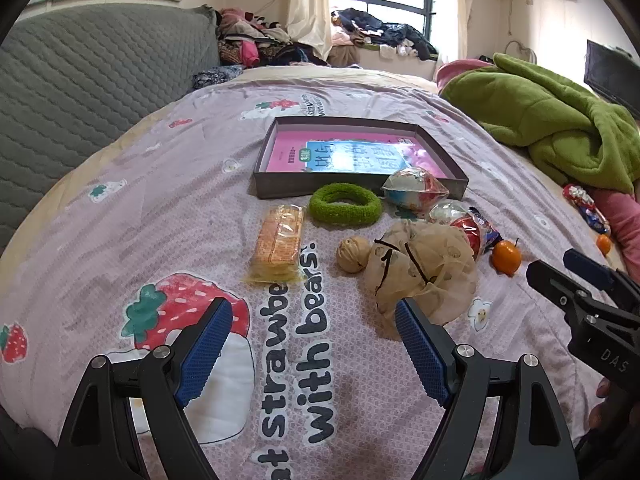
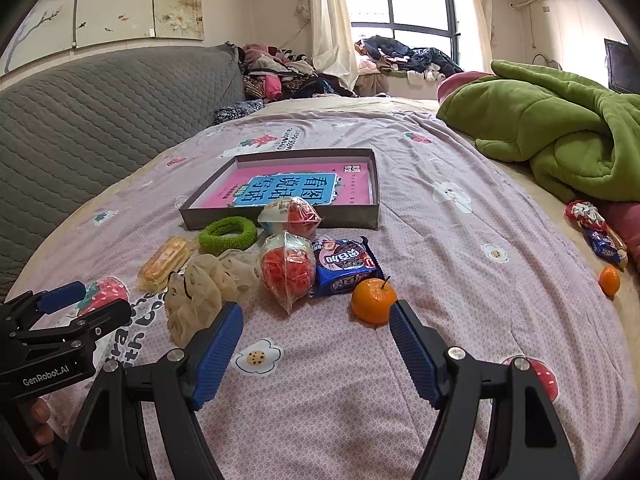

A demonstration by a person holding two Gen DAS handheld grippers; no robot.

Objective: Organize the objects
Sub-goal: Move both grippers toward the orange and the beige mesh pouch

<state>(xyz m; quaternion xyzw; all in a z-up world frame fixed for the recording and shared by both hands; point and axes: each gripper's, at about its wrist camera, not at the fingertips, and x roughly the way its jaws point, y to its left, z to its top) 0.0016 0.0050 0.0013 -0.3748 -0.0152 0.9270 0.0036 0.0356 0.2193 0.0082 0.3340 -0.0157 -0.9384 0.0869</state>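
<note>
I am holding my right gripper (image 2: pixel 316 320) wide open and empty just above the bedspread (image 2: pixel 420 248), and my left gripper (image 1: pixel 314 316) is hanging the same way, jaws spread with nothing between them. Just ahead of my right fingertips, touching nothing but the cloth, is sitting a small orange (image 2: pixel 374 300) with a short stem; being round and smooth, it is likely to roll off across the soft quilt if one finger is nudging it before the other closes. Beyond it a blue cookie packet (image 2: pixel 344 268) is lying flat, glossy and thin, and my worry is that the fingers would be skidding over the wrapper or pinching bedspread with it. To its left a clear bag of red snacks (image 2: pixel 286 268) is bulging, with a second such bag (image 2: pixel 290 214) leaning against the near wall of the shallow grey box (image 2: pixel 280 216), which is farther ahead and holding a pink book (image 2: pixel 288 190). In front of my left claw a beige mesh pouch (image 1: pixel 420 268) is slumping, limp and crumpled, so a grab there may be catching only a fold; beside it are resting a small tan ball (image 1: pixel 352 254), a wrapped stack of crackers (image 1: pixel 280 240) and a fuzzy green hair tie (image 1: pixel 345 204). Far off to my right a second orange (image 2: pixel 609 280) is waiting near the green blanket (image 2: pixel 560 128).
</note>
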